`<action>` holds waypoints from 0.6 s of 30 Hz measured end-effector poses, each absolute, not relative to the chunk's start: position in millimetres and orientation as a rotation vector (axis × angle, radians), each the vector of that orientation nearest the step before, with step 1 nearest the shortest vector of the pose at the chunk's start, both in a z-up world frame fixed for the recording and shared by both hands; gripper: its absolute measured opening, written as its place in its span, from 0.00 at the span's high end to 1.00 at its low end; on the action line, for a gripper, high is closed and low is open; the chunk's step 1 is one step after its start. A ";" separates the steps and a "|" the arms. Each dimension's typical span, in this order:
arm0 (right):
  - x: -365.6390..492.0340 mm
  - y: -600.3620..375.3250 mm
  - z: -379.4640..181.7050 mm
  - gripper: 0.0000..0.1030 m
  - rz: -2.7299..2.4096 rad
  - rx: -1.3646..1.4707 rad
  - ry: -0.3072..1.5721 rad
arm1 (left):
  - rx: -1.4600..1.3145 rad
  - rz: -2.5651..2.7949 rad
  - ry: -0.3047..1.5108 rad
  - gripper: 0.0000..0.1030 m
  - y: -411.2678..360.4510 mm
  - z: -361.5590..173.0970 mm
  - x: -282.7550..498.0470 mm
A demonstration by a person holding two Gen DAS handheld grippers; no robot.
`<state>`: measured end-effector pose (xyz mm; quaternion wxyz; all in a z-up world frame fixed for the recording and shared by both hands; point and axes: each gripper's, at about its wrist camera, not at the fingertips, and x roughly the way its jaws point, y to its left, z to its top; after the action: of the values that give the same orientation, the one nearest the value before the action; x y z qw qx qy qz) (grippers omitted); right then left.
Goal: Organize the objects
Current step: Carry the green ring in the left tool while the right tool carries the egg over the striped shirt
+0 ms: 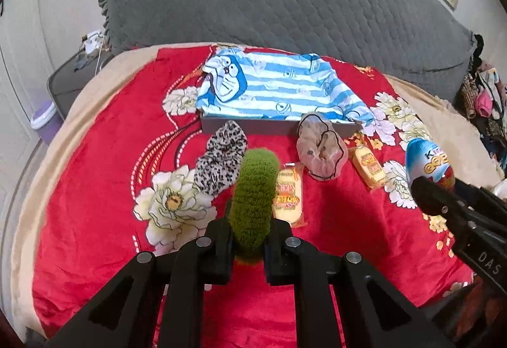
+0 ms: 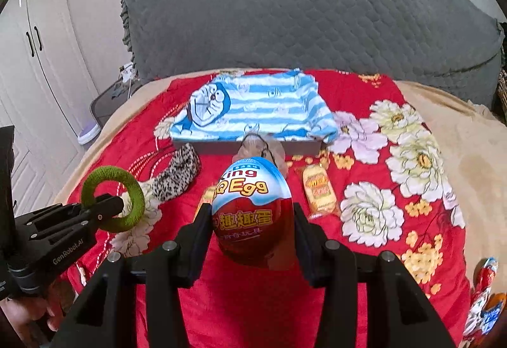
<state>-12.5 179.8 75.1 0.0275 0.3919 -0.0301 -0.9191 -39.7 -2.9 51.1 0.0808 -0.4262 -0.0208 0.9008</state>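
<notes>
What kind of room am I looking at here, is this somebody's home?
Most likely a bedroom in a home: a red floral plush blanket spread over a bed, a grey quilted padded headboard behind it, and white wardrobe doors with dark handles at the left.

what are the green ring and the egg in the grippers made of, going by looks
Green ring, held in the left gripper: a fuzzy, matte cover, probably yarn or plush over a core; its surface looks fibrous, with no shine.

Egg, held in the right gripper: a glossy printed wrap, likely plastic film or foil over a hard shell; it shows highlights and crisp lettering. What lies under the wrap is hidden.
</notes>
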 end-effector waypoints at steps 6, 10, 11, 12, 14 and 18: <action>-18.5 176.1 89.1 0.53 -2.860 1.146 -0.072 | -1.249 2.715 -0.065 0.87 0.0 64.0 -48.8; -25.7 176.7 97.1 0.53 -2.877 1.108 -0.071 | -1.226 2.726 -0.066 0.87 2.1 72.8 -56.2; -27.0 177.3 98.7 0.53 -2.881 1.101 -0.075 | -1.223 2.732 -0.066 0.87 2.2 75.1 -58.8; -28.4 178.0 100.5 0.53 -2.884 1.094 -0.078 | -1.221 2.734 -0.064 0.87 2.9 76.3 -60.6; -31.8 179.0 104.2 0.53 -2.885 1.080 -0.088 | -1.215 2.738 -0.062 0.87 3.9 78.8 -63.8; -38.1 180.7 108.6 0.53 -2.883 1.057 -0.105 | -1.196 2.745 -0.047 0.87 5.6 84.8 -71.2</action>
<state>-38.1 180.7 108.6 0.0343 0.3439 -0.0340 -0.9378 -71.2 5.6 84.8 0.0733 -0.3983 -0.0155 0.9142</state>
